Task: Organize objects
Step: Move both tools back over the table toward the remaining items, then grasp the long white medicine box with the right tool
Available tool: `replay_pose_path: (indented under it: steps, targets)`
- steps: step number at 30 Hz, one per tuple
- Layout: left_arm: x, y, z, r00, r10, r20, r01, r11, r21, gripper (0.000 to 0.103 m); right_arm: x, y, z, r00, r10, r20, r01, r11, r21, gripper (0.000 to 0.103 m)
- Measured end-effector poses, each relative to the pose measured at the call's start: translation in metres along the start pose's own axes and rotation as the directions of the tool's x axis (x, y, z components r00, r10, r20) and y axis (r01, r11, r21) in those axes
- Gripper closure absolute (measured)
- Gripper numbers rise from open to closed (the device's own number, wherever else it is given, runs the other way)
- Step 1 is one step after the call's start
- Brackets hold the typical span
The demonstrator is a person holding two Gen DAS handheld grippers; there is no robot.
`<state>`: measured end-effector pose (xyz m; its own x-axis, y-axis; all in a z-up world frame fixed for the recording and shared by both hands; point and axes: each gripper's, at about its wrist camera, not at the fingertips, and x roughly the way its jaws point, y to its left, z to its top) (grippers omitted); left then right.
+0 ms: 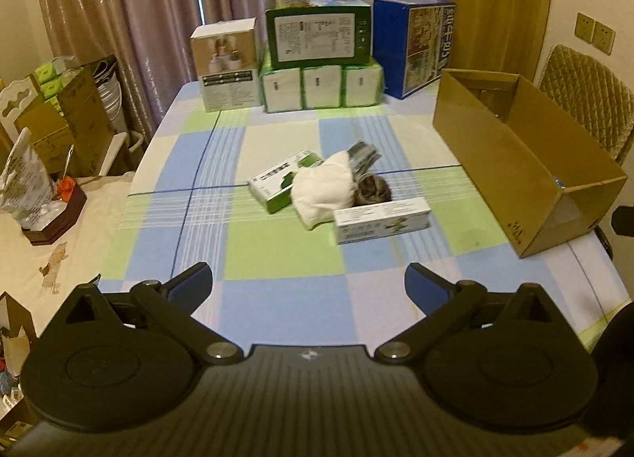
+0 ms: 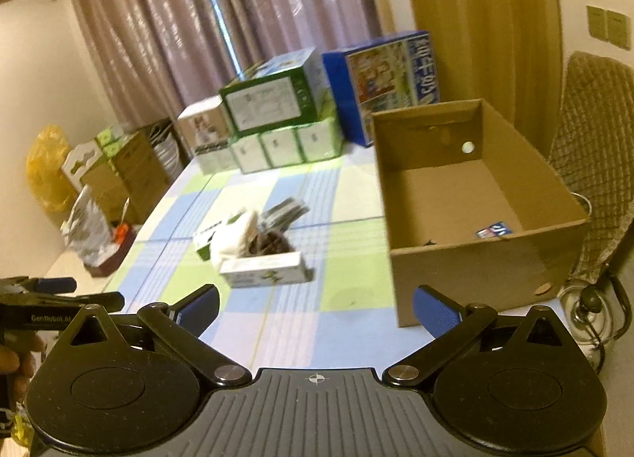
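Small heap mid-table: white cloth bundle (image 1: 327,189) lies over green-white carton (image 1: 277,179), touching long white carton (image 1: 382,219) in front; dark round object (image 1: 374,187) and grey packet (image 1: 362,155) behind. Open cardboard box (image 1: 527,175) stands well apart, at table's right edge; small blue-white item (image 2: 493,230) on its floor. Left gripper (image 1: 309,286) hovers over checked tablecloth (image 1: 277,259), jaws wide, empty. Right gripper (image 2: 315,308) likewise wide, empty. Stacked boxes (image 1: 319,33) at far end.
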<state>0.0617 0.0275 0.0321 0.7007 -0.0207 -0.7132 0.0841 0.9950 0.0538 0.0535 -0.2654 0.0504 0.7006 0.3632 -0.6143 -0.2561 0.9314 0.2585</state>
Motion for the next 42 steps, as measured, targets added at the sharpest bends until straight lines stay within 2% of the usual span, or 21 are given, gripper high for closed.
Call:
replay_pose_path:
  steps: [11, 22, 36, 42]
  targets:
    - [0.01, 0.019, -0.006, 1.0, -0.003, -0.015, 0.003, 0.999, -0.033, 0.001, 0.02, 0.021, -0.006, 0.999, 0.023, -0.035, -0.026, 0.996, -0.083, 0.002]
    - [0.03, 0.026, -0.002, 0.999, -0.008, -0.035, 0.008, 1.0, -0.015, 0.001, 0.047, 0.034, -0.007, 0.996, 0.05, -0.069, -0.062, 0.981, -0.182, 0.002]
    - [0.071, 0.038, 0.009, 0.997, -0.037, -0.074, 0.039, 0.999, 0.02, 0.001, 0.117, 0.049, 0.002, 0.986, 0.094, -0.137, -0.141, 0.913, -0.383, 0.002]
    - [0.095, 0.041, 0.016, 0.995, -0.051, -0.086, 0.056, 0.997, 0.055, 0.001, 0.16, 0.054, 0.004, 0.977, 0.096, -0.189, -0.178, 0.855, -0.488, 0.002]
